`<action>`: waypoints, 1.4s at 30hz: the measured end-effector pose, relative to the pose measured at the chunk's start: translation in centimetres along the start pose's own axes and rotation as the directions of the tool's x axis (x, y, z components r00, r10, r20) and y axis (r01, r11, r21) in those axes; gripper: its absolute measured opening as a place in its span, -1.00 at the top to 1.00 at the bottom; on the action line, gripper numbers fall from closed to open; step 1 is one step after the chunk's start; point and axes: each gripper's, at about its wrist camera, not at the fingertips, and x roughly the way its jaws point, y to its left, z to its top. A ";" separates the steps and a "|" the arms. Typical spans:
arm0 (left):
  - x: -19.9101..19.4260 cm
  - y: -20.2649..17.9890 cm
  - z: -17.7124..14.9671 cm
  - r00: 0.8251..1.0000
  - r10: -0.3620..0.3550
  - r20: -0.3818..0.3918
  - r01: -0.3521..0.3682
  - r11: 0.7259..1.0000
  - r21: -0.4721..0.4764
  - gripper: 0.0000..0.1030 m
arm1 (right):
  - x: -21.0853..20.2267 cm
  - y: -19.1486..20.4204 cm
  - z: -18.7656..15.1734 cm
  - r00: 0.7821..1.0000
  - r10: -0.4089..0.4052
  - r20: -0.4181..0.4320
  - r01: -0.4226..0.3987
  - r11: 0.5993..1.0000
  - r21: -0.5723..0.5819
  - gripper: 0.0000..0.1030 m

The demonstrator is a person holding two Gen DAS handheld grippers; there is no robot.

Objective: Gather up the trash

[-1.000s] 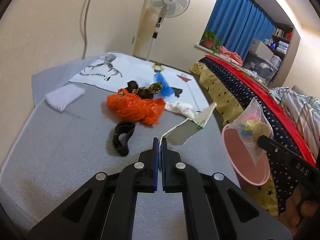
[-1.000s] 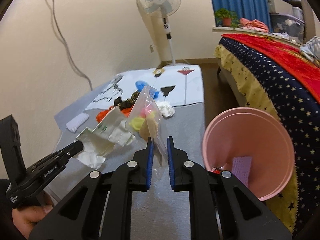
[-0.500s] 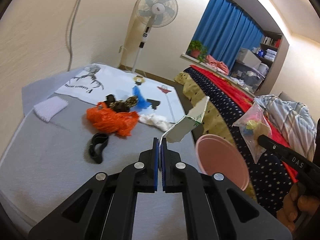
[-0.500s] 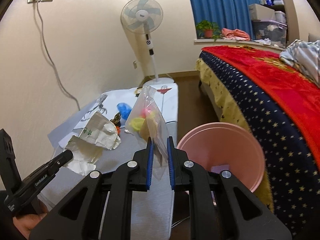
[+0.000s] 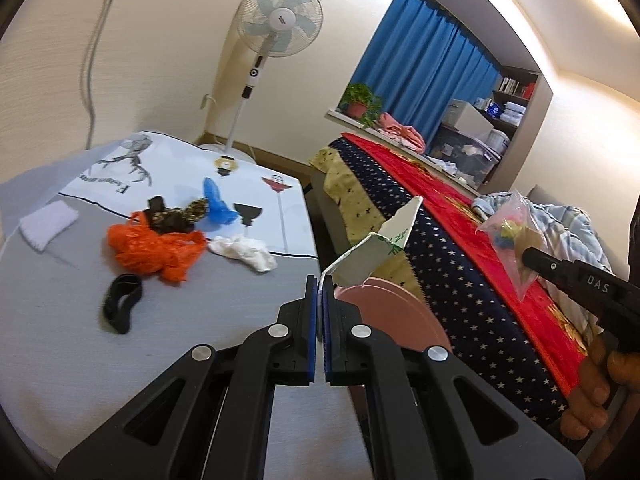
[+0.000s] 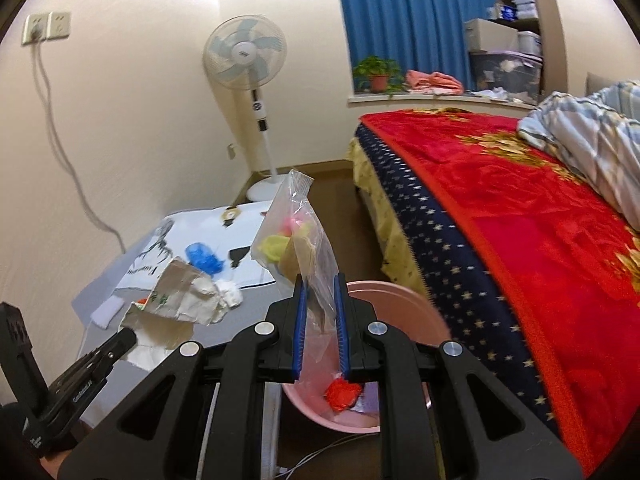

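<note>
Your pink bin (image 6: pixel 404 300) shows only in part from the right wrist: the right gripper (image 6: pixel 320 320) and its clear bag (image 6: pixel 298 240) cover the near rim and much of the inside. Behind the bag, the red wad (image 6: pixel 342 394) in the bin is blurred. From the left wrist, the left gripper (image 5: pixel 320 312) hides the bin's near side. What fills the clear bag is too small to tell. Your right hand (image 5: pixel 596 384), beside the bin, is cut by the frame edge.

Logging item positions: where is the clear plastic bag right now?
The bag is pinched in the right gripper, held just above the pink bin beside the bed.
</note>
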 end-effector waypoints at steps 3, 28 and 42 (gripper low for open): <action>0.7 -0.7 -0.2 1.000 -0.015 -0.008 0.015 1.000 -0.009 0.96 | 0.4 -1.3 -0.7 1.000 -0.018 -0.004 0.018 0.999 0.037 0.73; 8.3 -6.1 -2.0 0.995 -0.069 -0.075 0.071 0.997 0.023 0.96 | 4.6 -5.3 -2.2 0.992 -0.114 -0.061 0.122 0.983 0.139 0.73; 11.1 -6.0 -2.3 0.993 -0.056 -0.106 0.060 0.997 0.038 0.96 | 6.1 -5.6 -2.5 0.983 -0.161 -0.090 0.171 0.978 0.121 0.73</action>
